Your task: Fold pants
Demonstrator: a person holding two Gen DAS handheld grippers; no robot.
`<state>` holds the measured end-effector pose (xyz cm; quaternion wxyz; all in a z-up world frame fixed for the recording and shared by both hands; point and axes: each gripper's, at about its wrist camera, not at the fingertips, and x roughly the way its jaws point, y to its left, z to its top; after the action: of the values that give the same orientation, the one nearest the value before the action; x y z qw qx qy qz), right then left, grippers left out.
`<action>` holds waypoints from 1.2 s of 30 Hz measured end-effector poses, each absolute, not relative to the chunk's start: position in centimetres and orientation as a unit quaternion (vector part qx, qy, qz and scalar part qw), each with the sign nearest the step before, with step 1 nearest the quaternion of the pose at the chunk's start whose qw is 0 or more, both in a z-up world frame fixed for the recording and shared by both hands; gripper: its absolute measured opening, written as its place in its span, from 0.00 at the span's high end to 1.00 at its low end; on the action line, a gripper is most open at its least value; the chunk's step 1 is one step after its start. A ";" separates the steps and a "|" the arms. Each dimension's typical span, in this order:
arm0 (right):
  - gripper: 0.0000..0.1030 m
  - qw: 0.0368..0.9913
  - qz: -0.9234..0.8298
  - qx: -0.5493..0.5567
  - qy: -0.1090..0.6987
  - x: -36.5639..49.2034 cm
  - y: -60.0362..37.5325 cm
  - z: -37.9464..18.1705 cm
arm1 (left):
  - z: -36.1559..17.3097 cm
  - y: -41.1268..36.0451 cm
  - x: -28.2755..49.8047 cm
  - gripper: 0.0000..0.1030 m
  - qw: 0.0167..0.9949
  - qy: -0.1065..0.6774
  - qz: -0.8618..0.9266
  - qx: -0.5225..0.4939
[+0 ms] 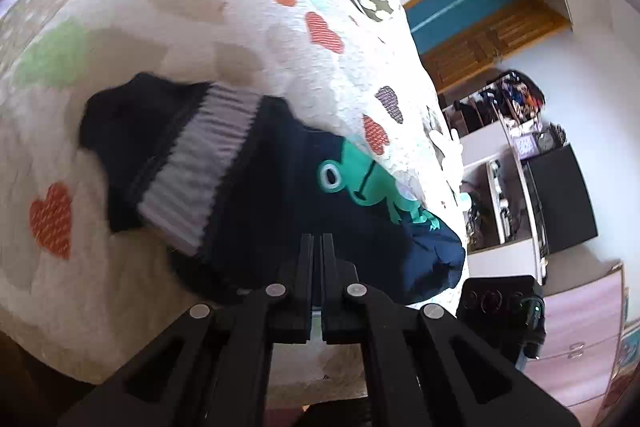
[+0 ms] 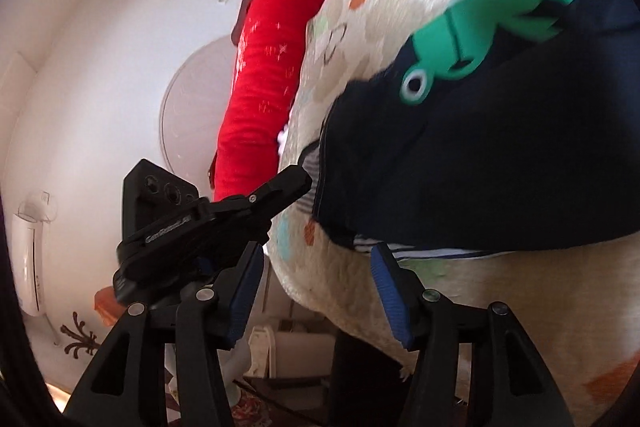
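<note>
Navy frog-print pants [image 1: 280, 195] on heart-patterned quilt [image 1: 160, 19].
Left gripper [image 1: 317, 247] fingers clamped on pants; right gripper [image 2: 316, 259] fingers apart.

Left gripper [image 1: 317, 239]: jaws pressed together, fingers nearly touching. Right gripper [image 2: 316, 259]: jaws spread wide, blue pads [image 2: 390, 297] bare.

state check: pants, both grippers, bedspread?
pants: dark navy, frog patch up, bunched and partly folded on the bed, striped waistband showing
left gripper: jaws shut, tips at the pants' near edge; whether fabric is pinched is unclear
right gripper: jaws open, empty, just short of the pants
bedspread: spread flat under the pants
</note>
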<state>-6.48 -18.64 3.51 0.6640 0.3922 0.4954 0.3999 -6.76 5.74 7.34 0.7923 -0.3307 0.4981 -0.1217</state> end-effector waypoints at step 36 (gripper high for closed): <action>0.46 0.746 0.286 0.326 0.506 -3.9 -19.8 1.0 | 2.2 5.8 -4.9 0.61 0.740 0.552 -0.097 -0.372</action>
<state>-3.89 -19.78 1.02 0.7458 0.3258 0.5055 0.2864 -4.91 5.84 2.22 0.7397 -0.3719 0.5524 -0.0975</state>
